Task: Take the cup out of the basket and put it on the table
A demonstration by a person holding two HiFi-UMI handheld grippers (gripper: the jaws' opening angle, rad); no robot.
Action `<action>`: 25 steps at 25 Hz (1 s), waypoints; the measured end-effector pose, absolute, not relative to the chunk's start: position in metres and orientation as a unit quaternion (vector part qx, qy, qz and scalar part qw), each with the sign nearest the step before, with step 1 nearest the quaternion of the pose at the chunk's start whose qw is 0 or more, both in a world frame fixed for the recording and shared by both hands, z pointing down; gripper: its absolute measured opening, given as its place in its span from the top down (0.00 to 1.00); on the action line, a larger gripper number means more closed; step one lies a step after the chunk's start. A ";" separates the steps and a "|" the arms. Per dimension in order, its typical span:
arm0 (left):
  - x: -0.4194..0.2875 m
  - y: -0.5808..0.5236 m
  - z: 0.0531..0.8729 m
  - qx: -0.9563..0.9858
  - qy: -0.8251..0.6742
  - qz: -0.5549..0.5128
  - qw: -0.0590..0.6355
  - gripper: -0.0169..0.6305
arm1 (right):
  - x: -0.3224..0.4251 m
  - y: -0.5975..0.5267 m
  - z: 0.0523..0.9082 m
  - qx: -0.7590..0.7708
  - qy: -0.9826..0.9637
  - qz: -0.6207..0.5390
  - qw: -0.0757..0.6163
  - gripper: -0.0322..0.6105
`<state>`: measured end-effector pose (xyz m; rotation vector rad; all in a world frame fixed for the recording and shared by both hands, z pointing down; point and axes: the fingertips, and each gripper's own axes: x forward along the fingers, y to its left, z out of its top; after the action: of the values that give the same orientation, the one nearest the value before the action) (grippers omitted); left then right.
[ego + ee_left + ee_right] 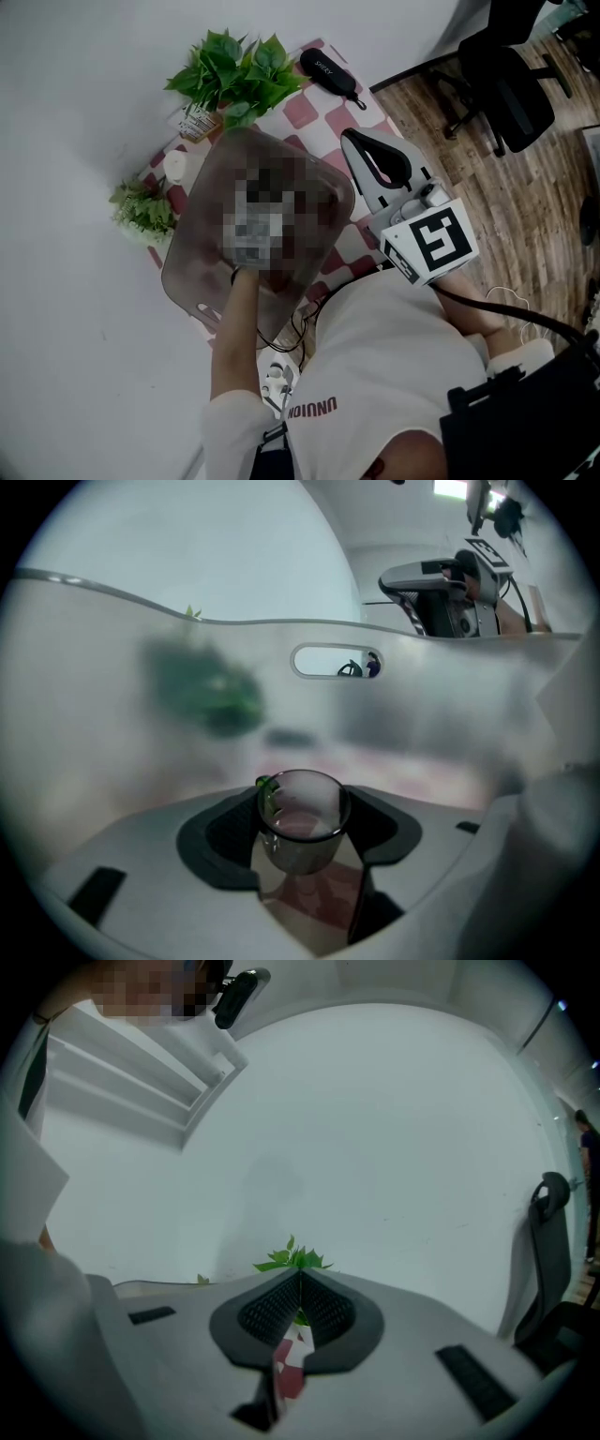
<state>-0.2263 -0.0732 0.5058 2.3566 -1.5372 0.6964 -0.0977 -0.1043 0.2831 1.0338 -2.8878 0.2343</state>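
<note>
Your left gripper (302, 832) has its pads pressed on either side of the clear glass cup (298, 808), holding it upright inside the translucent grey basket (234, 705), whose wall with its handle slot rises just ahead. Your right gripper (299, 1288) is closed on nothing, beside the basket above the checked table (305, 108), with the leafy plant (239, 75) beyond.

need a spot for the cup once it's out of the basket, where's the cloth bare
Bare cloth lies between the basket and the case, and in a strip right of the basket, beside the right gripper. The left side is crowded with plants.
</note>
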 end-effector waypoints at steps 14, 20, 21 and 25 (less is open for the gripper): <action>-0.221 -0.072 0.468 0.817 -0.525 0.223 0.085 0.54 | -0.099 -0.097 0.278 0.326 -0.942 0.074 0.022 0.92; -0.217 -0.072 0.456 0.820 -0.525 0.215 0.076 0.54 | -0.099 -0.095 0.276 0.324 -0.943 0.074 0.019 0.92; -0.217 -0.072 0.454 0.821 -0.524 0.214 0.075 0.54 | -0.099 -0.095 0.276 0.324 -0.943 0.073 0.019 0.92; -0.216 -0.071 0.447 0.821 -0.526 0.210 0.070 0.54 | -0.097 -0.095 0.275 0.325 -0.943 0.075 0.018 0.92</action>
<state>-0.2160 -0.0715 0.4470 2.4695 -1.5833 0.6330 -0.0972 -0.0950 0.2752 1.0083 -2.9284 0.2317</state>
